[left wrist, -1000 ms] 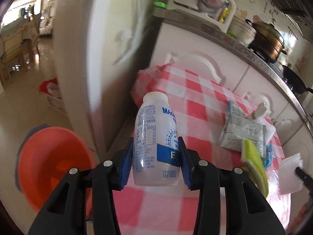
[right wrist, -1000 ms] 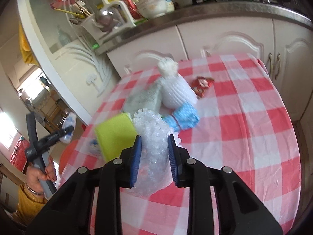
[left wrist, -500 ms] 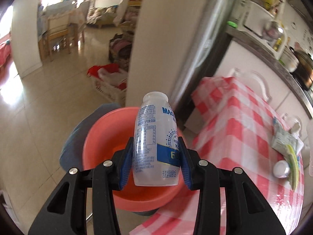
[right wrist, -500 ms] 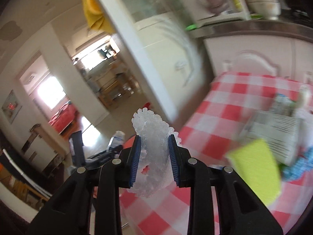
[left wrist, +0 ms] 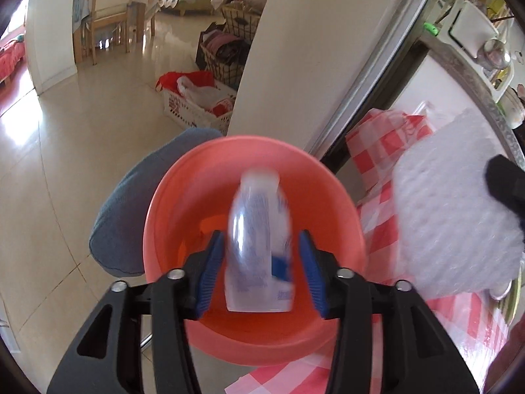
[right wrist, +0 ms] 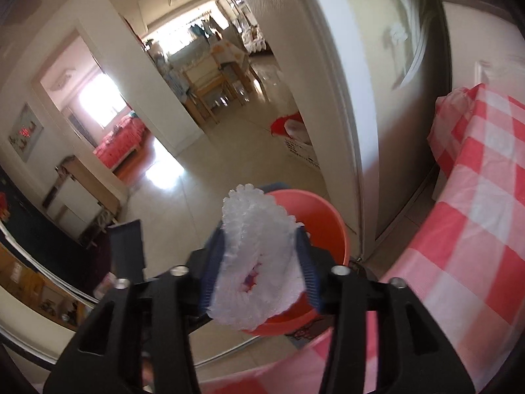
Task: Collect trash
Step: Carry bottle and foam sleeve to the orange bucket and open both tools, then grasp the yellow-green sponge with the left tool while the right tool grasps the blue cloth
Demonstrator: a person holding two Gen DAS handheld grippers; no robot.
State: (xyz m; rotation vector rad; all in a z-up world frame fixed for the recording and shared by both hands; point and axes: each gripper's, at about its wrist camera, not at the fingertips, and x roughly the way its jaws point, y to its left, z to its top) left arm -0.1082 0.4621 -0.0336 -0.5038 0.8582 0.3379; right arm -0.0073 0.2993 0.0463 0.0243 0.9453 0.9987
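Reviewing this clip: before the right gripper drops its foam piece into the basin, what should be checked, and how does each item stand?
1. Left gripper jaws open, plastic bottle released: ok, gaps show on both sides and the bottle is motion-blurred.
2. Bottle over the red basin: ok.
3. Right gripper shut on the white foam net: ok.
4. Foam net over the basin: cannot tell; it overlaps the rim in the right wrist view, and the left wrist view shows it beside the basin, over the checkered tablecloth.
5. Basin has room: ok, its inside looks bare.
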